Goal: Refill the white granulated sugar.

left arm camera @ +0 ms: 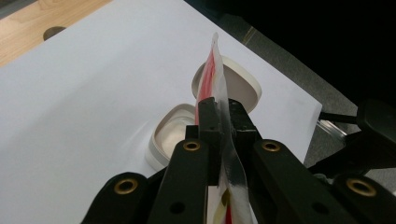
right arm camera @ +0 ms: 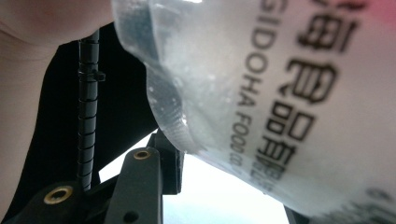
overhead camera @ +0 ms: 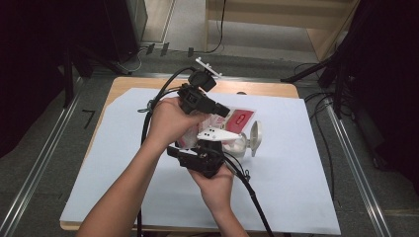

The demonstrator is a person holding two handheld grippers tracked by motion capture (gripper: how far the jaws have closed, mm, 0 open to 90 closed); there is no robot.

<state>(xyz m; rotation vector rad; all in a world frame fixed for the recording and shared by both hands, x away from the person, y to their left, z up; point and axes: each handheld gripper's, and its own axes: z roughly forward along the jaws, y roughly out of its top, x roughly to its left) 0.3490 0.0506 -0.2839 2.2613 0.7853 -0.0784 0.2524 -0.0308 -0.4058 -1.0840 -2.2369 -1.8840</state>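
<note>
1. While we hold the red-and-clear food pouch (left arm camera: 219, 88) edge-up above the white sheet (overhead camera: 123, 163), our left gripper (left arm camera: 223, 116) pinches it, jaws pressed together on the plastic.
2. Our right gripper (overhead camera: 210, 148) has the pouch between its jaws; we cannot tell whether they press it.
3. Just beyond sits an open white container (left arm camera: 170, 135), lid (left arm camera: 243, 84) beside it.

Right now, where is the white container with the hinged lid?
In the high view the white container sits open on the white sheet, right of centre, beside the right tongs and under the red-and-white pouch.
</note>
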